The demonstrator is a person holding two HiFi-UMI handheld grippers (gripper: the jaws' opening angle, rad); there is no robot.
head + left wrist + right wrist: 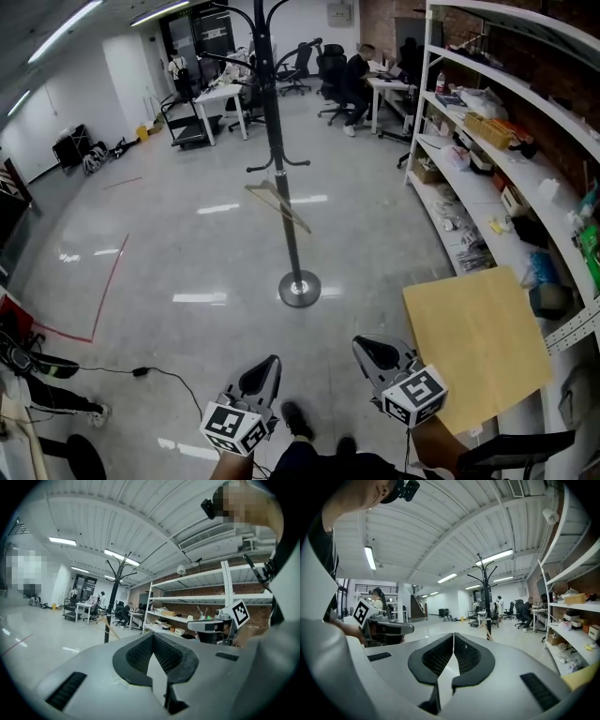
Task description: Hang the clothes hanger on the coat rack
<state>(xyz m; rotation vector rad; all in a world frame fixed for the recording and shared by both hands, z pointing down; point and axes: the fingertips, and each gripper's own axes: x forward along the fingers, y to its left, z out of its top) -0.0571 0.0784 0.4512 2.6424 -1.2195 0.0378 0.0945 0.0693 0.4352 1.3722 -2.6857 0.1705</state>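
— Where's the clothes hanger (266, 199)?
— Hanging low on the coat rack (275, 112), well away. The left gripper (266, 367) and right gripper (371, 350) are closed, holding nothing. Best keep back, no bumping.

There's loads of open floor (187, 244) from the left gripper (270, 364) and right gripper (364, 347) up to the coat rack (277, 131), with nothing standing in the straight line to its pole. Left of the rack is wide open too. The right side is tighter. A long shelving unit (424, 103) crammed with stuff runs along there, and a tan board (478, 342) pokes out just beside the right gripper. A wooden hanger (278, 204) juts out at the pole's lower hooks. A black cable (139, 372) trails across the floor near the left gripper.
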